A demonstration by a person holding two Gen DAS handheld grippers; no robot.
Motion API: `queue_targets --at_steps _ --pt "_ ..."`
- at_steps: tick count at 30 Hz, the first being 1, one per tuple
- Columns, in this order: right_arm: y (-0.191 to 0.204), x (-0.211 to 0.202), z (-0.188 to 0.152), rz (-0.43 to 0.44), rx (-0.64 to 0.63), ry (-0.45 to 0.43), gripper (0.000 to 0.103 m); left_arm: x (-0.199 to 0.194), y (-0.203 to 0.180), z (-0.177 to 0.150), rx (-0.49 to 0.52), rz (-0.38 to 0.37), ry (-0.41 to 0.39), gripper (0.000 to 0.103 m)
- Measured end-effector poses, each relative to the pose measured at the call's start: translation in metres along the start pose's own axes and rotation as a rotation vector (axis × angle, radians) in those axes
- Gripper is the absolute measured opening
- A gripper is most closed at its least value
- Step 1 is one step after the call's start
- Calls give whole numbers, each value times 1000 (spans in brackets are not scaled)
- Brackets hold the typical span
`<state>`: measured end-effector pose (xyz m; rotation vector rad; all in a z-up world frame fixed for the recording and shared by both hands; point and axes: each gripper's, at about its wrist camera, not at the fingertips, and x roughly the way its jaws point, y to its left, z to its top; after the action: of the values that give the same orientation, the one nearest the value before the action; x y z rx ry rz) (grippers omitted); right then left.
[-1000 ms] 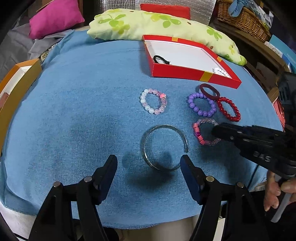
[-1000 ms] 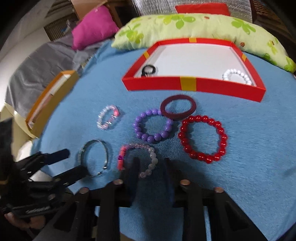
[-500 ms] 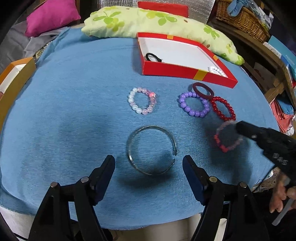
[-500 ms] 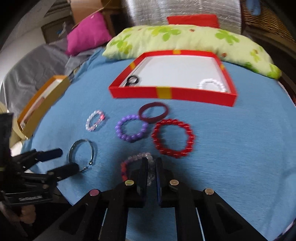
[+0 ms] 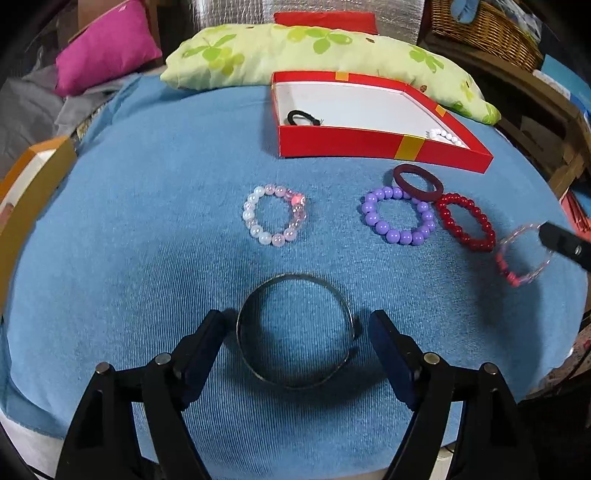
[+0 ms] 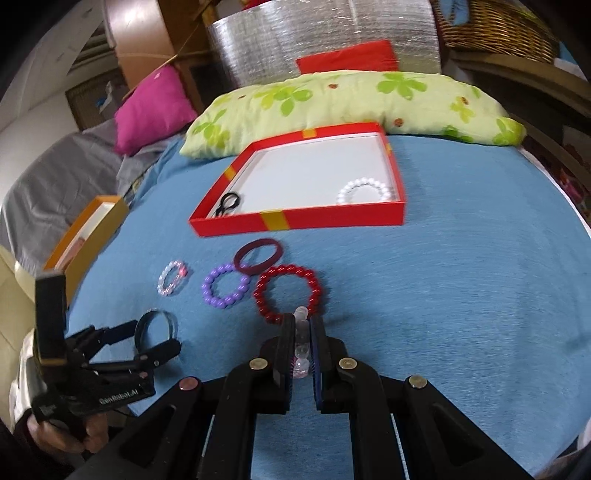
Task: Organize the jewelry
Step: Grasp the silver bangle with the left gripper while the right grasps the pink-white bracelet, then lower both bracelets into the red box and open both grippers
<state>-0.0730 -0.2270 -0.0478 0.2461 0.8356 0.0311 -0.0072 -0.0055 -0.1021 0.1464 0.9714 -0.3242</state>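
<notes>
At lower centre, the right gripper [image 6: 302,341] pinches a light, floppy bead bracelet [image 6: 301,338] by its strand while the left gripper [image 5: 295,341], fingers opening, straddles a stiff metal bangle [image 5: 295,330].

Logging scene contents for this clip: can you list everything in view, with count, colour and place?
red box: 1, red with yellow bands, far middle of cloth
black hair tie: 1, black, in box
white bead bracelet: 1, white, in box
maroon band: 1, overlapping purple bracelet
purple bead bracelet: 1, on cloth
red bead bracelet: 1, beside purple one
pale pink bead bracelet: 1, centre
metal bangle: 1, silver, between left gripper's pads
pink-clear bead bracelet: 1, in right gripper, lifted
blue cloth: 1
green pillow: 1, behind box
magenta cushion: 1
orange box: 1
wicker basket: 1
left gripper: opening
right gripper: shut
</notes>
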Motion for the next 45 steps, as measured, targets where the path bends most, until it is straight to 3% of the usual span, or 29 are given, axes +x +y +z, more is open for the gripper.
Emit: queue_targets --at_steps 2,4,9,19,29,37,45 --pt "-6 -1 2 -2 22 -5 9 0 -1 2 11 7 -9 79" --pt "-12 -3 3 0 45 -10 9 -1 -3 4 21 22 -23 62" --pt "-14 -9 7 17 64 -35 9 -6 -2 10 7 1 -39 62" --pt "-19 -18 23 76 109 -90 9 -46 2 35 -16 -66 -163 62" --pt "-27 -2 67 125 154 -118 9 -52 0 102 -5 -81 -233 62" --pt "-39 47 129 169 208 -113 9 -7 -20 169 23 -111 -216 62" --pt "-46 112 167 173 239 -60 9 66 -27 211 24 -97 -107 62"
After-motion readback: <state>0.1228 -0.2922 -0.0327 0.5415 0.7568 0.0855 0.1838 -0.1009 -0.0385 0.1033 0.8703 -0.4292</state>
